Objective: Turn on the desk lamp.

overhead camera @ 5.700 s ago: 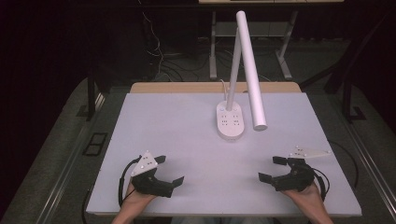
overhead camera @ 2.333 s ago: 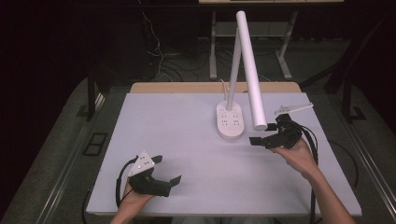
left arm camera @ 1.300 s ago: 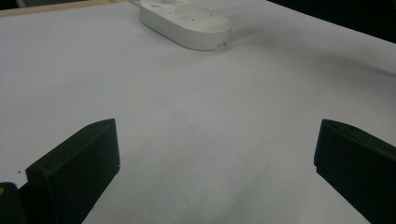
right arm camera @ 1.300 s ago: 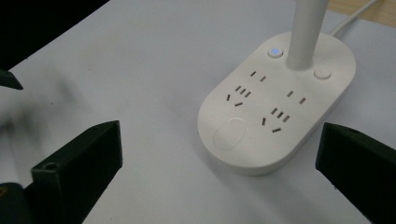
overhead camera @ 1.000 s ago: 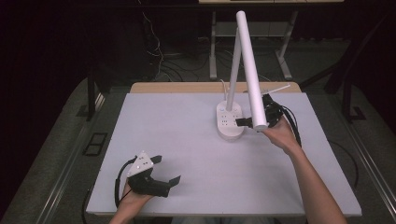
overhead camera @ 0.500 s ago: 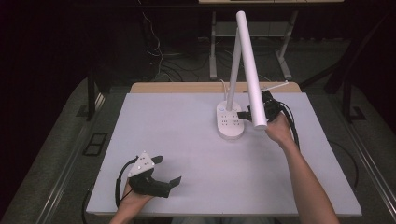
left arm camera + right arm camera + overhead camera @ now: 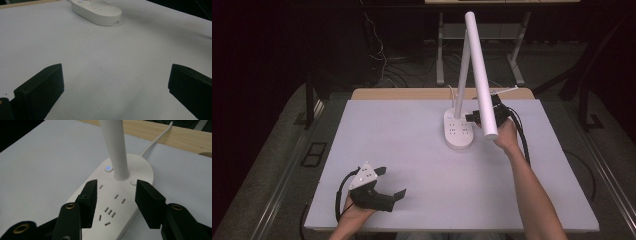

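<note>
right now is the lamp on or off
Cannot tell for sure. The lamp head's underside is hidden; no glow falls on the table. A small button on its base glows blue.

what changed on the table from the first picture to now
The right gripper left the near right part of the table and travelled forward to the lamp base. It now hangs over the base's sockets, jaws open, holding nothing. The left gripper stayed near the front left edge, open. The lamp has not moved.
</note>
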